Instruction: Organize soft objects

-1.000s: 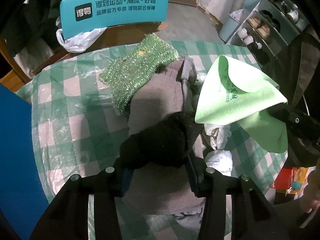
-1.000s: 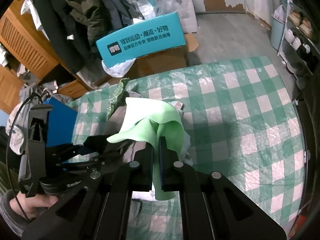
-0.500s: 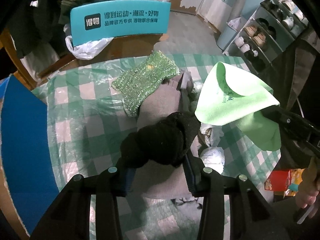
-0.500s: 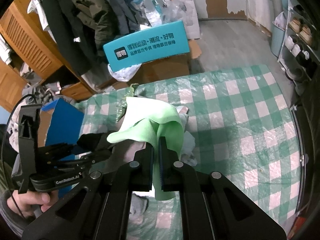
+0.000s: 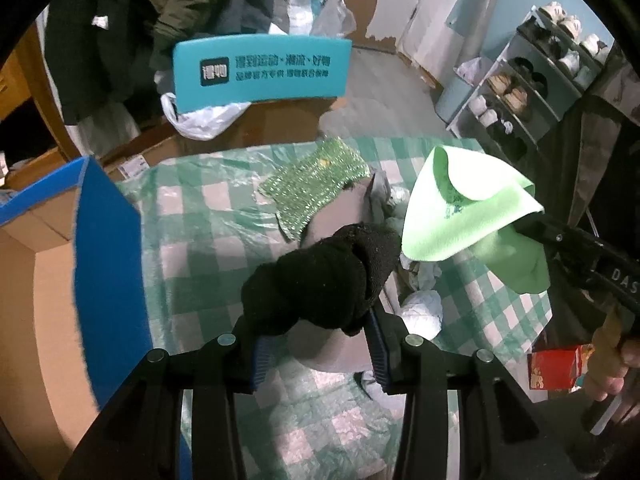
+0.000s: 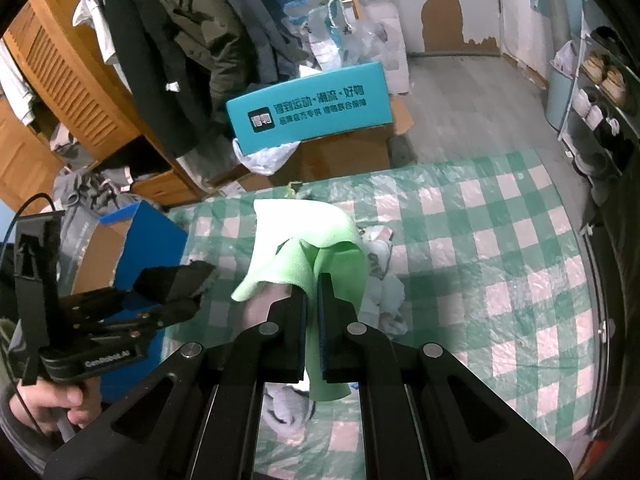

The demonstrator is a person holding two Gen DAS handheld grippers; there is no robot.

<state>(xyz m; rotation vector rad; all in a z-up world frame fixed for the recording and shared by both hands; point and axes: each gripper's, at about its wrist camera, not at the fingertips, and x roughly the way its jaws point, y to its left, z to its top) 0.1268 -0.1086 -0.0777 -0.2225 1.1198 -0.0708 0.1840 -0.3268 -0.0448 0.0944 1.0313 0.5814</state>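
Note:
My left gripper is shut on a bunched black sock and holds it in the air above the green-checked table. The same gripper with the black sock shows at the left of the right wrist view, with a hand on its handle. My right gripper is shut on a light green cloth, which drapes over its fingers. In the left wrist view that cloth hangs from the right gripper at the right, beside the sock.
On the table lie a sparkly green cloth, a grey garment and crumpled white pieces. An open cardboard box with a blue wall stands at the table's left edge. A teal box sits beyond the far edge.
Both grippers have risen with their cloths, so the table looks farther away. The blue-walled box has come into the left wrist view at the left.

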